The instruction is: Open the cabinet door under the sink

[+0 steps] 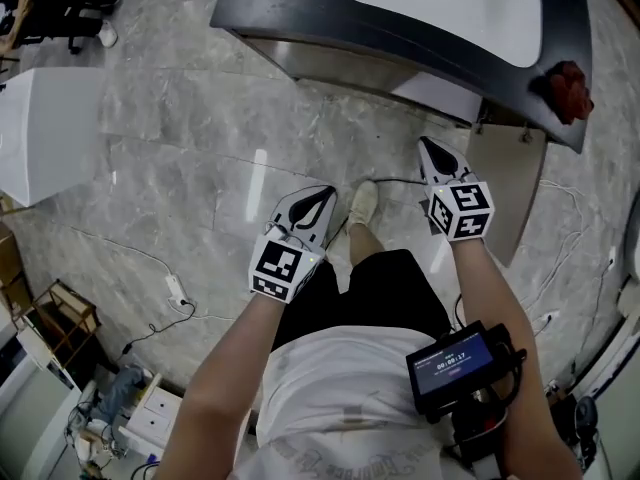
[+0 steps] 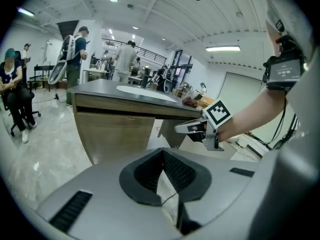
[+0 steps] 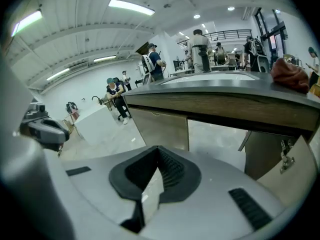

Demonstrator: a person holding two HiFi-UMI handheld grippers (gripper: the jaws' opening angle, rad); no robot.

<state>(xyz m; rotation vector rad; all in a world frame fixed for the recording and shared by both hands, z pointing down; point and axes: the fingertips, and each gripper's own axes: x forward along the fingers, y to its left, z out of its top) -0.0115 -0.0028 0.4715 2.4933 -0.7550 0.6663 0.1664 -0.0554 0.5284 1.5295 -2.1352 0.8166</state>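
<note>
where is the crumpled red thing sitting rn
In the head view the crumpled red thing sits at the right end of the dark countertop, right of the white sink basin and just above the open wooden cabinet door.

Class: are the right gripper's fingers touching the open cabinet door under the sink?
Apart. The right gripper view shows the right gripper with its fingers shut on nothing, and bare floor between them and the open cabinet door.

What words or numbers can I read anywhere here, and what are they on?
Screen on the right forearm: timer-like digits, too small to read.
Shirt: curved print, blurred, unreadable.
Left gripper and right gripper: only square marker patterns, no letters.
Nothing else is legible.
</note>
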